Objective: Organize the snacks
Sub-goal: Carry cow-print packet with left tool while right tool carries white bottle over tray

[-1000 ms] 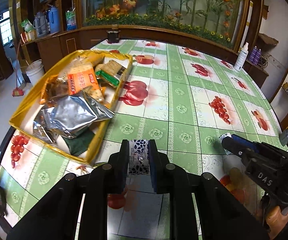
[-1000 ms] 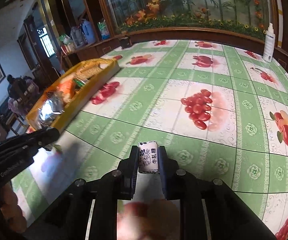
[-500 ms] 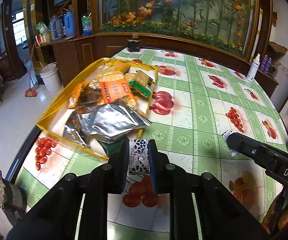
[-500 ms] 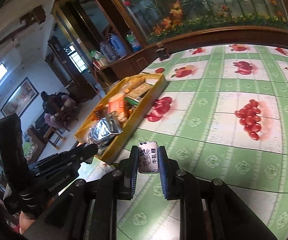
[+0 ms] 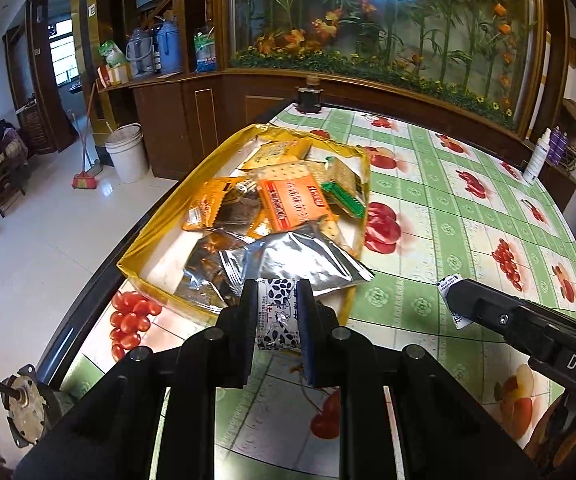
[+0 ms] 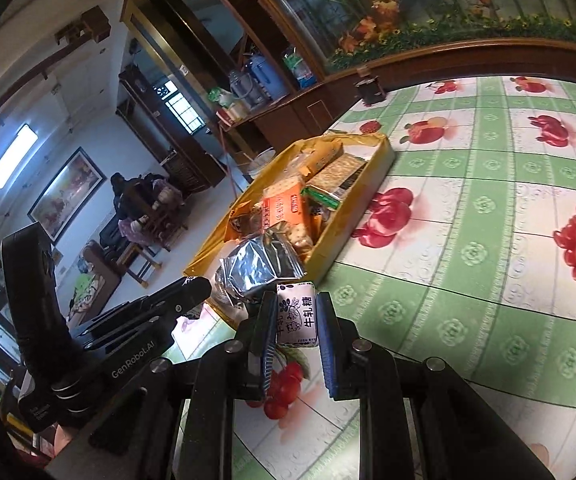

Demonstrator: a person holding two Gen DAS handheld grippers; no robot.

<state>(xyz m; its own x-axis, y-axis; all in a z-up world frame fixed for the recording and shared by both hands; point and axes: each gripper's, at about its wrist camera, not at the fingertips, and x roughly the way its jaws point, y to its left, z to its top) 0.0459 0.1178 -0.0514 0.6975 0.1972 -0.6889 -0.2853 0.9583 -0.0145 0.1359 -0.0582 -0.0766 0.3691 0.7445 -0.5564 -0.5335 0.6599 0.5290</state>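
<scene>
A yellow tray [image 5: 160,220] at the table's left edge holds several snack packets, with a silver foil bag [image 5: 300,256] at its near end and an orange cracker pack [image 5: 296,200] behind. My left gripper [image 5: 277,292] is shut on a small white candy packet with dark print [image 5: 278,316], held just before the tray's near end. My right gripper [image 6: 296,304] is shut on a white nougat candy [image 6: 297,316], held near the tray's near corner [image 6: 320,264]. The right gripper also shows in the left wrist view [image 5: 454,300].
The table has a green and white fruit-print cloth [image 5: 448,216]. A white bottle [image 5: 536,160] stands at its far right edge and a small dark object [image 5: 309,98] at its far end. A wooden cabinet and planter lie behind. A motor [image 5: 24,404] sits low left.
Both grippers have moved left toward the tray's near end, each still holding its candy. The tray now looms closer in both views.
</scene>
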